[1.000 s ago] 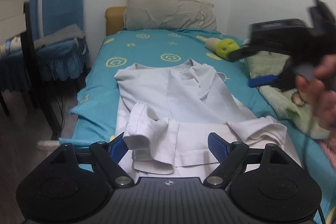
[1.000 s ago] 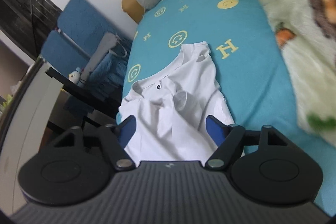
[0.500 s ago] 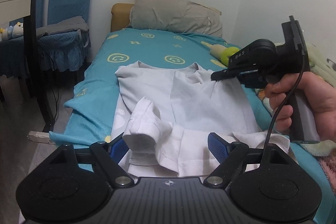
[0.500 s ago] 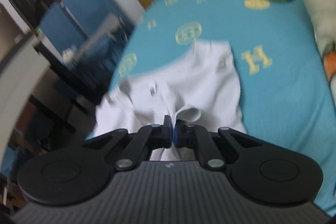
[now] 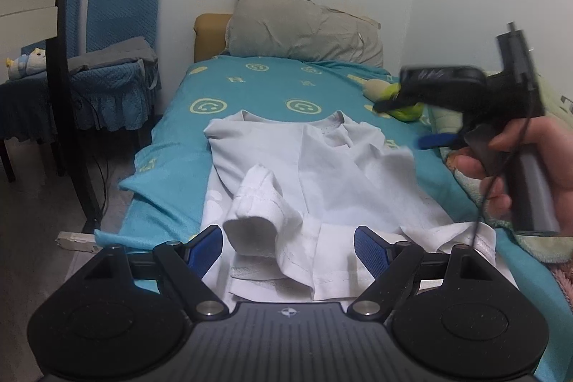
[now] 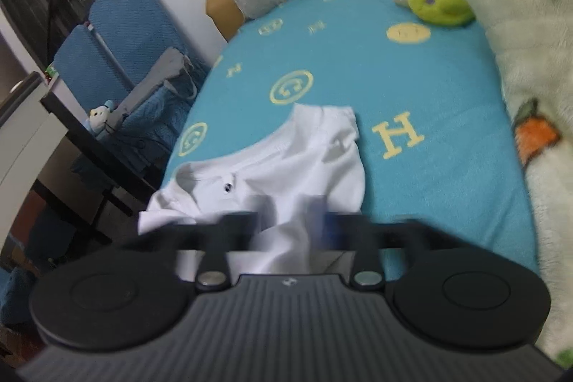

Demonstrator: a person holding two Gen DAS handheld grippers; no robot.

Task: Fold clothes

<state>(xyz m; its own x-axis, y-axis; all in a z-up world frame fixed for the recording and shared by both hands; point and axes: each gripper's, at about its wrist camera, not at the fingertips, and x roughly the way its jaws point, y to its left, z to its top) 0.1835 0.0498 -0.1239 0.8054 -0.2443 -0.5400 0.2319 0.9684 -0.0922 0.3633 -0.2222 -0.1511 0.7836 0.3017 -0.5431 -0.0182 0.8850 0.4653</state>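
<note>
A white T-shirt (image 5: 333,181) lies on the teal bed sheet (image 5: 250,88), neck toward the pillow, both sleeves folded in over the body. My left gripper (image 5: 288,244) is open and empty, low over the shirt's hem near the rolled left sleeve (image 5: 254,206). My right gripper (image 5: 415,127) is held in a hand above the shirt's right shoulder; it is motion-blurred. In the right wrist view the shirt (image 6: 286,167) lies just ahead of the blurred fingers (image 6: 322,228), which look partly parted with no cloth clearly between them.
A grey pillow (image 5: 304,27) lies at the bed's head. A green plush toy (image 5: 397,99) and a fluffy pale blanket (image 6: 519,42) lie along the right side. Blue chairs (image 5: 118,24) and a dark table leg (image 5: 71,131) stand left of the bed.
My right gripper was open, shut over the shirt's right side half a second ago, and has since drawn back right and up with its fingers parting. The left gripper stayed open in place.
</note>
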